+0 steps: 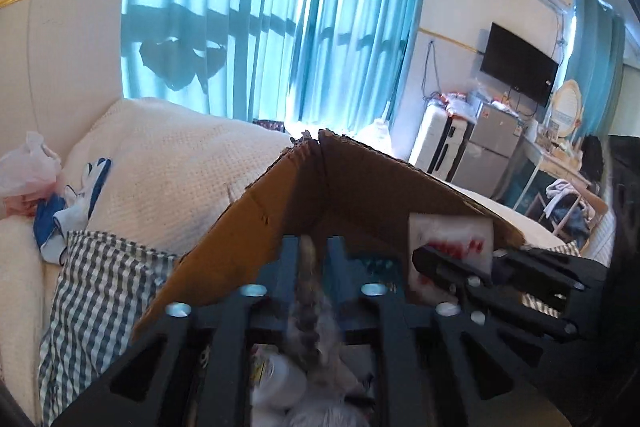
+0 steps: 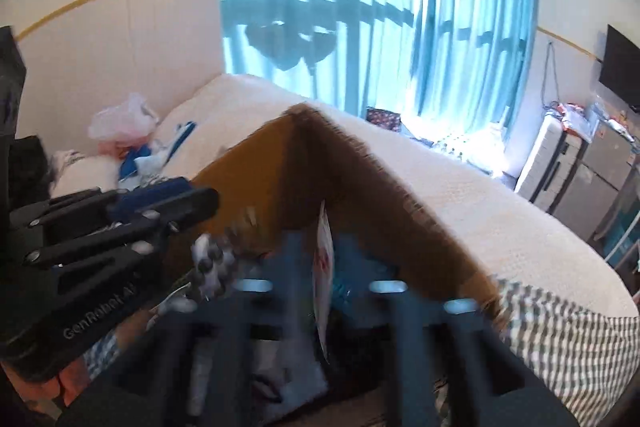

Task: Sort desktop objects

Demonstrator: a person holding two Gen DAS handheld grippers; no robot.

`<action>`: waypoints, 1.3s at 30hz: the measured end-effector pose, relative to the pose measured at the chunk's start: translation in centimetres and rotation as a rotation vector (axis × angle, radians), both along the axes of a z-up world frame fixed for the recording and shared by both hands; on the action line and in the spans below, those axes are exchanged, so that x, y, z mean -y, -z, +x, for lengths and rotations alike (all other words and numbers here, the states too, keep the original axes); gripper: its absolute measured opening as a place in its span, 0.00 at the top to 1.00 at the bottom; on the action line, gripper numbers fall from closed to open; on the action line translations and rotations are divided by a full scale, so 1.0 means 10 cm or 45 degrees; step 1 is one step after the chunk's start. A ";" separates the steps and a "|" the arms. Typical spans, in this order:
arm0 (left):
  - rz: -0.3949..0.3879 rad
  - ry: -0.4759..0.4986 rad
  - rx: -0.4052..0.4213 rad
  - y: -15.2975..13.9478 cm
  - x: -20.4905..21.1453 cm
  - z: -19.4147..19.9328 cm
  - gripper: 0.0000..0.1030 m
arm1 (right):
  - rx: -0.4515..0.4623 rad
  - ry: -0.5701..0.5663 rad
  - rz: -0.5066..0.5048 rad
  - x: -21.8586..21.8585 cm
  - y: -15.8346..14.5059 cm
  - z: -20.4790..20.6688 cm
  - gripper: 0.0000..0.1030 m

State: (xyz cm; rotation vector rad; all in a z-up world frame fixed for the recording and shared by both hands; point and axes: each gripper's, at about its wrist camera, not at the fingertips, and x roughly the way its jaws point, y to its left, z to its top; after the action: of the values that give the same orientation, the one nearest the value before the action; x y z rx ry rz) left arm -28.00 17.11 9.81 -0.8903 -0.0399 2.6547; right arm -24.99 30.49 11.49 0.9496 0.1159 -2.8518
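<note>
**Quick tips for the drop into the box**

Okay, so you're hovering both grippers over the open cardboard box (image 1: 256, 227) that's sitting on the bed (image 1: 180, 167), and it looks like you're in the middle of the drop.

The left gripper (image 1: 314, 247) is pointing at the box's far corner at 12 o'clock. A fuzzy grey strip (image 1: 310, 291) is sitting between its jaws, but they're looking parted, not pinching. In the right wrist view that strip is dangling below the fingertips at about 8 o'clock.

The right gripper (image 2: 324, 247) is standing open too. The white packet (image 1: 450, 235) with red print is showing edge-on in the gap, with a sliver of daylight on each side.

To do this step well, I'd say:
- You're wanting both things well inside the cardboard walls before you pull away. The packet is riding close to the wall at 3 o'clock in the left wrist view.
- You're better off lifting straight out, so a finger isn't snagging the fuzzy strip.
- The two grippers are working just beside each other, so I'd move them one at a time.

Hard to make out:
- The right wrist view is smearing badly, so I'm guessing a bit on the packet.
- Your own fingers are covering most of the box floor. I'm only catching something white and round (image 1: 276, 379) at 6 o'clock.
- I can't tell what the fuzzy strip actually is.
</note>
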 end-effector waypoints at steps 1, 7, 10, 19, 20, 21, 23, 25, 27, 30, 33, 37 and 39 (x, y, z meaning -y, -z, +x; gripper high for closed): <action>-0.036 -0.041 0.003 -0.01 -0.01 -0.03 0.42 | -0.002 0.002 -0.016 -0.05 -0.01 0.01 0.49; -0.003 -0.188 -0.044 -0.24 0.44 0.21 0.00 | -0.020 0.019 -0.082 -0.12 -0.22 0.27 0.38; 0.026 -0.251 -0.026 -0.41 0.75 0.46 0.00 | -0.070 0.004 -0.111 -0.06 -0.45 0.58 0.26; 0.006 -0.370 -0.205 -1.23 1.27 1.40 0.00 | -0.199 0.003 -0.248 0.12 -1.07 1.79 0.00; 0.001 -0.365 -0.196 -1.26 1.28 1.48 0.00 | -0.185 0.009 -0.238 0.17 -1.01 1.91 0.00; -0.010 -0.354 -0.175 -1.24 1.29 1.58 0.00 | -0.155 0.019 -0.223 0.21 -0.92 1.96 0.00; -0.002 -0.361 -0.150 -1.10 1.31 1.70 0.00 | -0.085 0.033 -0.205 0.30 -0.61 2.01 0.00; 0.042 -0.346 -0.090 -0.73 1.31 1.77 0.00 | -0.069 0.076 -0.207 0.34 -0.26 2.05 0.00; 0.063 -0.317 0.017 -0.32 1.28 1.73 0.00 | -0.046 0.138 -0.180 0.34 0.05 2.05 0.00; 0.038 -0.311 0.111 0.20 1.16 1.69 0.00 | 0.058 0.159 -0.181 0.33 0.34 1.98 0.00; -0.079 -0.313 0.071 0.36 1.00 1.74 0.00 | 0.052 0.190 -0.133 0.31 0.38 1.92 0.00; -0.140 -0.305 0.027 0.36 0.87 1.77 0.00 | 0.030 0.230 -0.146 0.22 0.38 1.89 0.00; -0.131 -0.300 0.039 0.37 0.87 1.74 0.00 | 0.047 0.246 -0.155 0.19 0.43 1.87 0.00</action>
State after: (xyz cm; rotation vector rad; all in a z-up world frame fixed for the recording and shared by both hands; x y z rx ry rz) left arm -10.56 8.40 6.10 -1.0162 -0.0167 2.8827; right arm -6.31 28.63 7.15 1.0403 -0.1608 -2.9704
